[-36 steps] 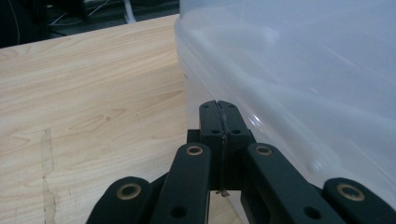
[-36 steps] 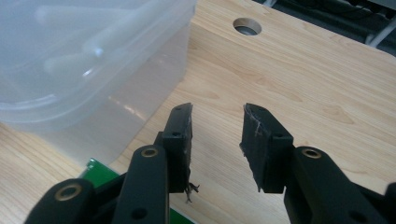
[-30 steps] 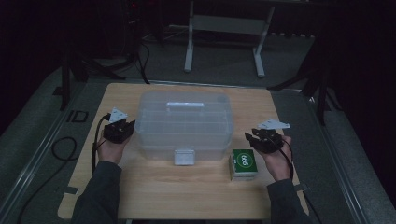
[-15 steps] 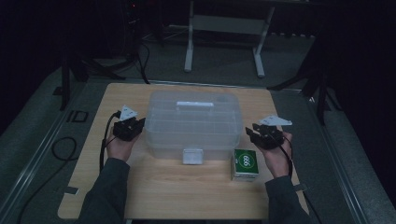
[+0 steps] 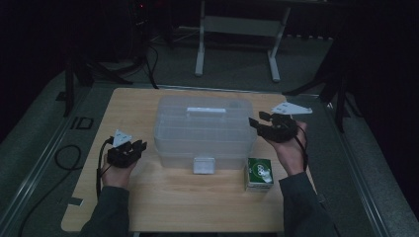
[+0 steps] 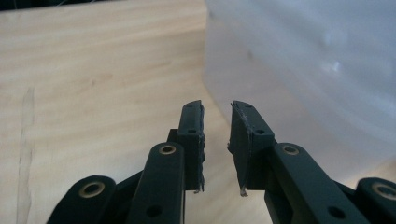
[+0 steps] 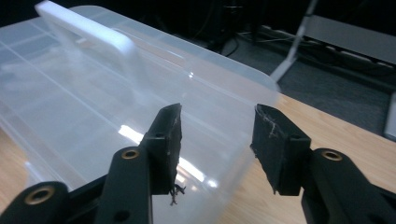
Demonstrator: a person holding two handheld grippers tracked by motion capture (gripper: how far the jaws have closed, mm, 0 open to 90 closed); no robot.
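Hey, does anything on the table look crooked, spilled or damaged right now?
Nothing is spilled or tipped. The clear box sits square on the table with its lid on, and the green carton stands upright beside it. The one odd detail: the right gripper has frayed pads, with threads hanging off one.

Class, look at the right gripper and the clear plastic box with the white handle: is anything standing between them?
Nothing visible does. The right gripper hangs at the right end of the clear plastic box, its jaws open and empty, just opened wider. The small green carton sits lower on the table, off that path.
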